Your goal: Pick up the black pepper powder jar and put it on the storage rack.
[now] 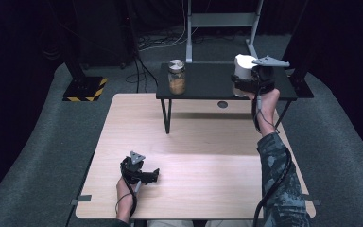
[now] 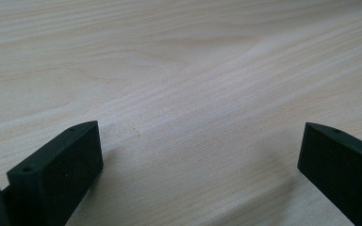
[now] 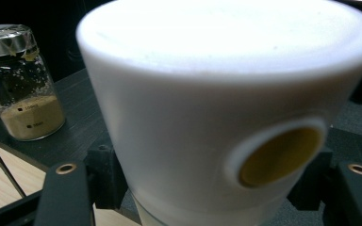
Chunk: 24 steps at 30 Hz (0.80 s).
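My right gripper (image 1: 244, 81) has its jaws clamped on the white jar (image 1: 242, 71), one jaw at each side of its lower body. In the right gripper view the jar (image 3: 207, 117) stands upright between the jaws, with a wide white lid on top and a round hole in its side that shows something yellowish-brown inside. From the high view I hold it at the right end of the black shelf (image 1: 208, 82), near its front edge; I cannot tell whether its base touches the shelf or hangs just above it. The glass jar (image 1: 177, 76) with a metal lid and tan powder stands near the shelf's left end, well apart from the white jar; in the right gripper view it (image 3: 21, 84) sits behind and to the left. The shelf stands along the far edge of the bench (image 1: 203, 142). My left gripper (image 1: 146, 176) rests on the bench near the front left corner, jaws spread wide with bare wood (image 2: 193, 94) between them.
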Motion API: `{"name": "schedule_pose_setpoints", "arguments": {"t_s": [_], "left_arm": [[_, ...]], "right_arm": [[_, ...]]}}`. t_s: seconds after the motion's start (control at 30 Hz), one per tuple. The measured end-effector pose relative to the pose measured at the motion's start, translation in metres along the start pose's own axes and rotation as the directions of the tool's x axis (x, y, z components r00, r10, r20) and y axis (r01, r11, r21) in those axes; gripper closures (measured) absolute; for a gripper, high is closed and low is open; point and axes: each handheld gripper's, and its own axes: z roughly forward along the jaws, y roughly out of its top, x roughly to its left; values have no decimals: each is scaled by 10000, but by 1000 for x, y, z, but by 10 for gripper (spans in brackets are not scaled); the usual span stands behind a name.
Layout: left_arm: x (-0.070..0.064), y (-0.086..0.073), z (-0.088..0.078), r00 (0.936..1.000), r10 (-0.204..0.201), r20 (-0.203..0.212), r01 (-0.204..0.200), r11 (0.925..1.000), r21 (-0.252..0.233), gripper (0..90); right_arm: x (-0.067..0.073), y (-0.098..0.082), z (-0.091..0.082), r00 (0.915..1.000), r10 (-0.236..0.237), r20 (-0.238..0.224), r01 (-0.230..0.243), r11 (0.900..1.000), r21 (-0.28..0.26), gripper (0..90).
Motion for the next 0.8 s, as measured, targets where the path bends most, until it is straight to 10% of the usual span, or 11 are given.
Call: {"name": "schedule_pose_setpoints", "arguments": {"t_s": [0.8], "left_arm": [[3, -1, 0, 9999, -64, 115, 65, 10000, -44, 0]], "right_arm": [[0, -6, 35, 9989, 405, 221, -410, 9989, 236, 300]]}}
